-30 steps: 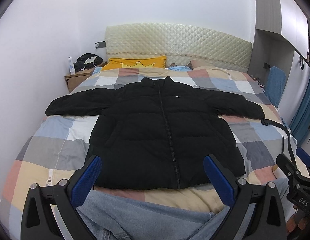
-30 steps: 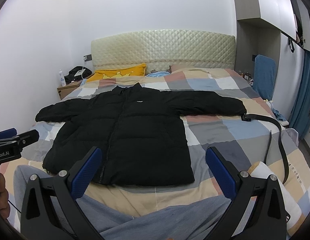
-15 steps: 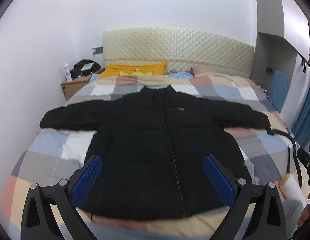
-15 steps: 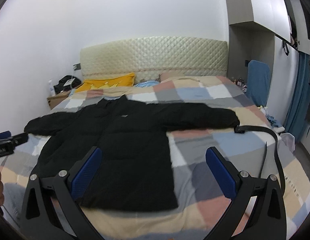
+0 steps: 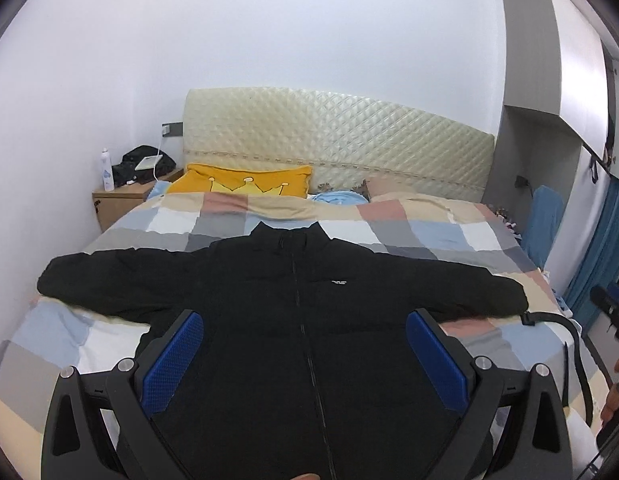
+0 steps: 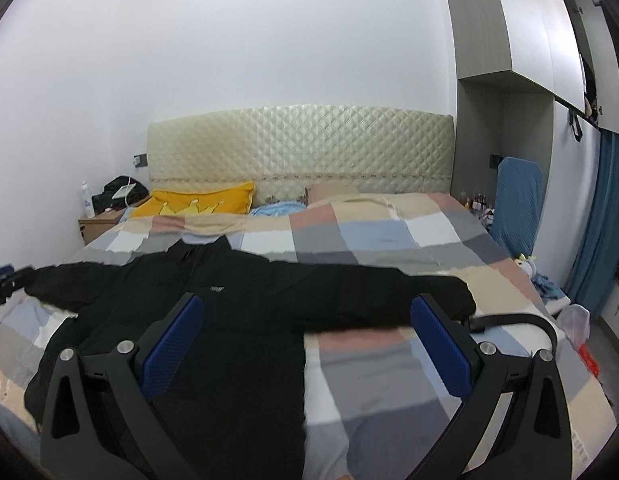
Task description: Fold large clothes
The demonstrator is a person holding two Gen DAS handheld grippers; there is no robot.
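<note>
A black puffer jacket [image 5: 301, 320] lies face up on the checked bedspread [image 5: 409, 228], zipped, with both sleeves spread out to the sides. My left gripper [image 5: 305, 352] hovers open over the jacket's chest, nothing between its blue pads. In the right wrist view the jacket [image 6: 229, 340] fills the lower left, its right sleeve [image 6: 389, 300] stretching across. My right gripper [image 6: 309, 344] stands open above that sleeve and the jacket's right side, holding nothing. The jacket's hem is hidden below both views.
A black strap [image 6: 521, 320] curls on the bed by the right cuff. A yellow pillow [image 5: 245, 186] and cream headboard [image 5: 337, 148] sit at the far end. A wooden nightstand [image 5: 117, 200] with a bottle stands left; a blue chair [image 6: 517, 204] and curtain [image 6: 605, 220] stand right.
Both grippers have moved forward over the bed and tilted up; the jeans-clad legs and the jacket's hem have dropped out of view. Both stay open.
</note>
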